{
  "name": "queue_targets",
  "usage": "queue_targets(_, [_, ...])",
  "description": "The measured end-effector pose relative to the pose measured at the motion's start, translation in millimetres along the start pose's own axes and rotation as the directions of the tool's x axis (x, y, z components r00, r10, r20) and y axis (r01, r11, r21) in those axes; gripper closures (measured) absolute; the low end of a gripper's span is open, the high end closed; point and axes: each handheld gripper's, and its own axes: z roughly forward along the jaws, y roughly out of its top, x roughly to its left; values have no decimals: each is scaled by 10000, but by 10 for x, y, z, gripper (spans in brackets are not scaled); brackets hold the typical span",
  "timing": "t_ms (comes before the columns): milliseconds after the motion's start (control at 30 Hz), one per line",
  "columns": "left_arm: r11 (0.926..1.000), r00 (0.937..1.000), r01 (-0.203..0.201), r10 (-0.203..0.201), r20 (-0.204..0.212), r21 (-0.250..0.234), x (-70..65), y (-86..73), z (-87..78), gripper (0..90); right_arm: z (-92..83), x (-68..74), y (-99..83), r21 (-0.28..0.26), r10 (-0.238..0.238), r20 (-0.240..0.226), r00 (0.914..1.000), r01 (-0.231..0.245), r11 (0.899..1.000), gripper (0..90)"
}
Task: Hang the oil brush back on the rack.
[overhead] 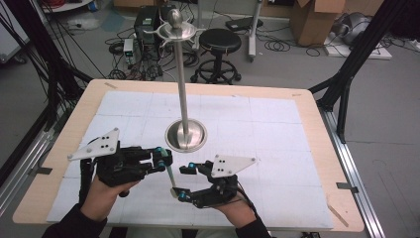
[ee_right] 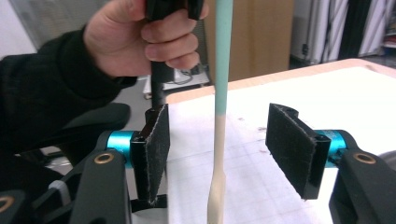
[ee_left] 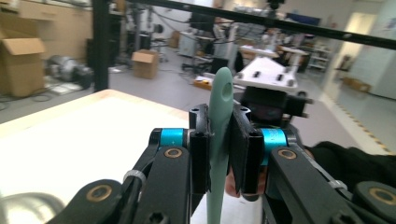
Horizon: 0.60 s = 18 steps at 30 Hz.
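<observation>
Spatula (overhead: 170, 177) spans between both tools in the high view, just before a metal stand (overhead: 185, 135). Left gripper view: left gripper (ee_left: 219, 149) clamps its pale green handle. Right gripper view: right gripper (ee_right: 219, 147) stands apart, shaft untouched between its pads.
</observation>
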Motion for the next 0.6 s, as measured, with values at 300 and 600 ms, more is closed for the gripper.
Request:
queue_targets(300, [9998, 9936, 71, -52, -1128, 170, -31, 11, -1, 791, 15, 16, 15, -68, -206, 856, 9961, 212, 9998, 418])
queue_targets(600, [10000, 9925, 55, -63, -1218, -66, -73, 5, 27, 793, 104, 24, 26, 36, -282, 1107, 9935, 280, 9996, 513])
